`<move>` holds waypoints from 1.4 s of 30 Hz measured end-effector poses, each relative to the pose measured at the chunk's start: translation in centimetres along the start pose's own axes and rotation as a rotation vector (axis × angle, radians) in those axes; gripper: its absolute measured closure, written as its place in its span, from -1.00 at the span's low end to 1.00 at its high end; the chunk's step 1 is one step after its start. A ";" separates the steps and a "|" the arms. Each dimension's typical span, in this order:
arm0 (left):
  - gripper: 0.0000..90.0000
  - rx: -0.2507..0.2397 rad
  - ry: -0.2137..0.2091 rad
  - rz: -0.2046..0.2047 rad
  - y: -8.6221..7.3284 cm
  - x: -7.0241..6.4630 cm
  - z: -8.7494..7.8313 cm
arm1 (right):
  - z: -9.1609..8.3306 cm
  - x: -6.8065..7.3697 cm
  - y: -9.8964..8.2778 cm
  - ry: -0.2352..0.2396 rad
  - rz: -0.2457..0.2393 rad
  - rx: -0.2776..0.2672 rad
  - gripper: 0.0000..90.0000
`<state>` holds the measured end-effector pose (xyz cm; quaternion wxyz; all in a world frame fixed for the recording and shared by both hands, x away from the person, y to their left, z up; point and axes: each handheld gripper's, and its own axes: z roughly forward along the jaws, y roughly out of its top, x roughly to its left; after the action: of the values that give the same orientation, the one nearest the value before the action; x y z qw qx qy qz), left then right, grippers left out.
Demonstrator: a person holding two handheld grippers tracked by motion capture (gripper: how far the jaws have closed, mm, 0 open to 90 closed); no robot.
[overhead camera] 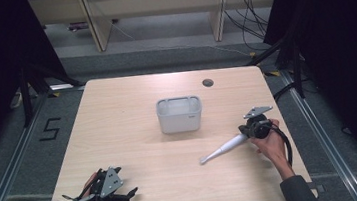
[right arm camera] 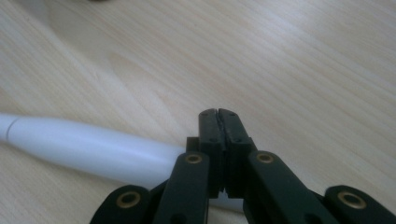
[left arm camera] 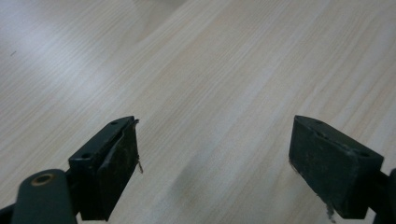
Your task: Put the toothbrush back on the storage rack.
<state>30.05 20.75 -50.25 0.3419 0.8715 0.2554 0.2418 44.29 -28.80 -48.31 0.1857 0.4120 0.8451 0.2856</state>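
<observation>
White handle (overhead camera: 224,149) beside pressed-together right gripper (right arm camera: 218,114), ungripped; nudging may roll it. Left gripper (left arm camera: 215,154) spread

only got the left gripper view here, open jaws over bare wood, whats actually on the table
Observer: A white bin stands near the middle of the table, well ahead of the left gripper.
Operator: anything else out there
Observer: A white tapered wand lies flat, right of the bin and nearer the person.
Operator: is the right gripper holding it
Observer: The right gripper has its jaws shut pad to pad. In the right gripper view the wand runs beside and beneath them, not between the pads.
</observation>
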 end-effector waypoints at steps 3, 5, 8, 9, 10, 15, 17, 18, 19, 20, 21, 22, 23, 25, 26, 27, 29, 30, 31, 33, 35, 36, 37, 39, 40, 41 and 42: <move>-0.66 -0.008 0.004 -0.006 0.0 0.0 0.0 | -0.2 0.0 -0.2 -0.001 0.005 0.009 0.98; -0.66 -0.004 0.002 -0.003 0.0 0.0 0.0 | -0.4 -0.1 -0.5 -0.006 -0.015 0.011 0.98; -0.66 -0.004 0.001 -0.010 0.0 0.0 0.0 | -0.6 0.0 -0.7 -0.008 -0.017 0.019 0.98; -0.66 -0.006 0.005 -0.014 0.0 0.0 0.0 | -0.7 0.0 -0.8 -0.012 -0.020 0.019 0.98; -0.66 -0.007 0.006 -0.013 0.0 0.0 0.0 | -0.9 0.2 -1.1 -0.013 -0.024 0.021 0.98; -0.66 -0.003 0.020 0.000 0.0 0.0 -0.1 | -1.4 0.6 -1.6 -0.010 -0.017 0.033 0.98; -0.66 -0.013 0.013 -0.010 0.0 0.0 -0.1 | -1.5 0.6 -1.8 -0.012 -0.023 0.026 0.98; -0.66 -0.005 0.019 -0.004 0.0 0.0 -0.1 | -1.8 0.8 -1.9 -0.002 -0.011 0.040 0.98; -0.66 -0.005 0.019 -0.004 0.0 0.0 -0.1 | -1.8 0.8 -1.9 -0.002 -0.011 0.040 0.98; -0.66 -0.002 0.012 -0.001 0.0 0.1 -0.1 | -1.9 1.0 -2.2 -0.013 -0.026 0.034 0.98; -0.66 -0.001 0.013 -0.001 0.0 0.1 -0.1 | -1.9 1.0 -2.2 -0.013 -0.026 0.034 0.98; -0.66 -0.005 0.021 -0.002 0.0 0.1 -0.1 | -2.1 1.2 -2.4 -0.007 -0.022 0.038 0.98; -0.66 -0.005 0.021 -0.002 0.0 0.1 -0.1 | -2.1 1.2 -2.4 -0.007 -0.022 0.038 0.98; -0.66 -0.003 0.017 -0.003 0.0 0.1 -0.1 | -2.4 1.5 -2.7 -0.008 -0.030 0.041 0.98; -0.66 -0.003 0.017 -0.003 0.0 0.1 -0.1 | -2.4 1.5 -2.7 -0.008 -0.030 0.041 0.98; -0.66 -0.006 0.021 -0.004 0.0 0.1 -0.1 | -2.5 1.6 -2.9 -0.013 -0.025 0.040 0.97; -0.66 -0.007 0.012 -0.005 0.0 0.1 -0.1 | -2.8 1.7 -3.0 -0.009 -0.037 0.041 0.97; -0.66 -0.005 0.010 -0.006 0.0 0.1 -0.1 | -3.0 1.9 -3.3 -0.009 -0.042 0.042 0.97; -0.66 -0.009 0.012 -0.007 0.0 0.1 -0.1 | -3.0 1.9 -3.3 -0.009 -0.042 0.042 0.97; -0.66 -0.008 0.007 -0.007 0.0 0.1 -0.2 | -3.3 2.2 -3.6 0.001 -0.032 0.049 0.97; -0.66 -0.009 0.005 -0.007 0.0 0.1 -0.2 | -3.4 2.6 -3.8 -0.004 -0.046 0.051 0.96; -0.66 -0.003 0.005 0.000 0.0 0.1 -0.2 | -3.6 2.8 -3.9 0.000 -0.039 0.065 0.95; -0.66 -0.009 0.012 -0.005 0.0 0.1 -0.2 | -3.7 3.0 -4.0 -0.001 -0.051 0.062 0.95; -0.66 -0.018 0.019 -0.013 0.0 0.1 -0.1 | -3.9 3.5 -4.1 0.003 -0.040 0.063 0.93; -0.66 0.003 0.010 0.017 0.0 0.3 -0.2 | -3.9 3.8 -4.2 -0.001 -0.044 0.054 0.93; -0.66 0.003 0.010 0.017 0.0 0.3 -0.2 | -3.9 3.8 -4.2 -0.001 -0.044 0.054 0.93; -0.66 0.009 0.016 0.023 0.0 0.3 -0.2 | -4.1 4.0 -4.2 0.008 -0.051 0.073 0.93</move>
<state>30.11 21.00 -49.99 0.3332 0.8739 0.2491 0.2516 37.17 -29.07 -48.14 0.1745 0.3956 0.8659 0.2515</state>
